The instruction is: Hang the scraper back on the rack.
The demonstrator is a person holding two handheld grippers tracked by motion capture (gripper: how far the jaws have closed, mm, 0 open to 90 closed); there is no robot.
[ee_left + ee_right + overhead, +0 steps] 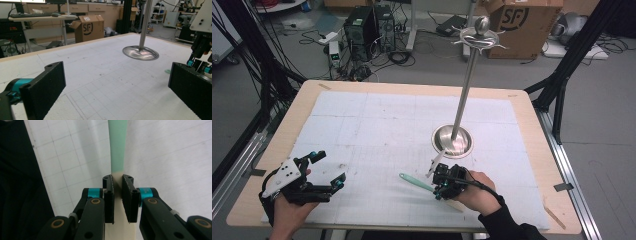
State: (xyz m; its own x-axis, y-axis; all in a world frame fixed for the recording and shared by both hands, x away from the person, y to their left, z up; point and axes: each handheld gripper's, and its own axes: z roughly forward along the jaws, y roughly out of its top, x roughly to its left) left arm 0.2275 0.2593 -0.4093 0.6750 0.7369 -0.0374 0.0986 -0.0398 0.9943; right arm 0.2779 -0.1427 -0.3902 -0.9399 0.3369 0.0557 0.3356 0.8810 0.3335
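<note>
Between the right gripper's (117,192) closed jaws, over the desk (377,120): a flat spatula (117,150) — mint-green blade, cream handle. Left gripper (328,170) wide open — holding nothing.

The stand (454,138) is polished metal, its round base mirror-glossy. The spatula (117,147) looks like smooth matt plastic, mint green with a cream handle. A matt white gridded sheet (377,125) covers the pale wooden desk (532,130). The right hand-held gripper (117,185) has rough black pads.
</note>
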